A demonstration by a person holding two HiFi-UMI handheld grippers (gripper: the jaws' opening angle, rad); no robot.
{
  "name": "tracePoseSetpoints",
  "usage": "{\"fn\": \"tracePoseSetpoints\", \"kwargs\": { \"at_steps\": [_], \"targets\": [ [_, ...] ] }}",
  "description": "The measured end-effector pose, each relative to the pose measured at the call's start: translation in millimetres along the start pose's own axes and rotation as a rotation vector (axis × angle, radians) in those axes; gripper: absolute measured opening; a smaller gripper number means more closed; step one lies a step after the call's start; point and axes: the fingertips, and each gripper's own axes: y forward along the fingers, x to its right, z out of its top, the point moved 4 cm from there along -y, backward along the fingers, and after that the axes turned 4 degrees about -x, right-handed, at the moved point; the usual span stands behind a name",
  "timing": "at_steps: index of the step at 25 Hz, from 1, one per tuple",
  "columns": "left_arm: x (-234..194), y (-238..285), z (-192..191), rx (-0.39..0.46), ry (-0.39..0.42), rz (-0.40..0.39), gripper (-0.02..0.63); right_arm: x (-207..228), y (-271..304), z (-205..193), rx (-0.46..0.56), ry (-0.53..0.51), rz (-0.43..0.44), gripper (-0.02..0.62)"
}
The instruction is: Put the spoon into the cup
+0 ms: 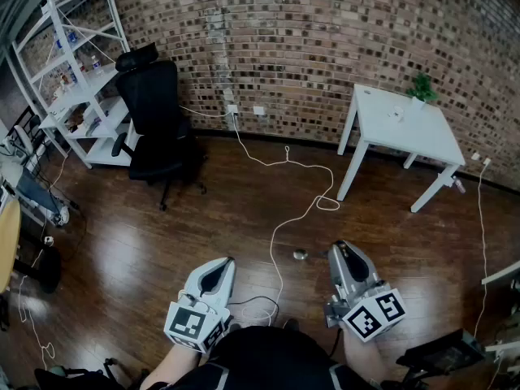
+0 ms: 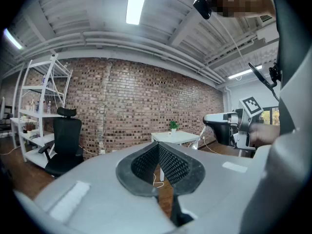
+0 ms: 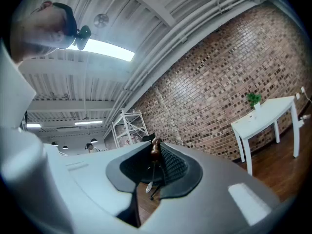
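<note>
My right gripper (image 1: 334,249) is held level in front of my body, shut on the brown handle end of a spoon (image 3: 154,147). The spoon's thin shaft and bowl hang down below the jaw tips (image 3: 146,186). In the head view the spoon's bowl (image 1: 301,254) shows just left of that gripper, above the floor. My left gripper (image 1: 227,261) is beside it, shut, with nothing between its jaws (image 2: 159,145). A small pale cup (image 1: 396,114) stands on the white table (image 1: 422,136) at the far right, next to a little green plant (image 1: 421,88).
A black office chair (image 1: 158,120) and a white shelf unit (image 1: 81,80) stand at the left by the brick wall. A white cable (image 1: 284,218) winds across the wooden floor between me and the table. Dark equipment (image 1: 439,352) sits low at the right.
</note>
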Motion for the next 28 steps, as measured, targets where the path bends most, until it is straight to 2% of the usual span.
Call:
{"fn": "tracePoseSetpoints", "kwargs": {
  "at_steps": [2,7,14,18,22,28],
  "targets": [
    [6,11,1,0.041,0.005,-0.013,-0.008,10,-1,7,-0.004,0.002,0.001,0.058],
    [24,35,7,0.068,0.028,-0.028,-0.008,33,-9,21,0.018,0.008,0.006,0.058],
    [44,70,17,0.060,0.045,-0.042,-0.008,79,-14,26,0.030,0.034,-0.018,0.058],
    [32,89,16,0.038,0.038,-0.056,-0.008,91,-3,25,0.035,0.043,-0.039,0.058],
    [19,125,13,0.054,0.036,-0.113,-0.008,107,18,30,0.048,0.052,-0.062,0.058],
    [-18,175,43,0.058,0.007,-0.166,-0.008,117,65,53,0.046,0.029,-0.123,0.058]
  ]
}}
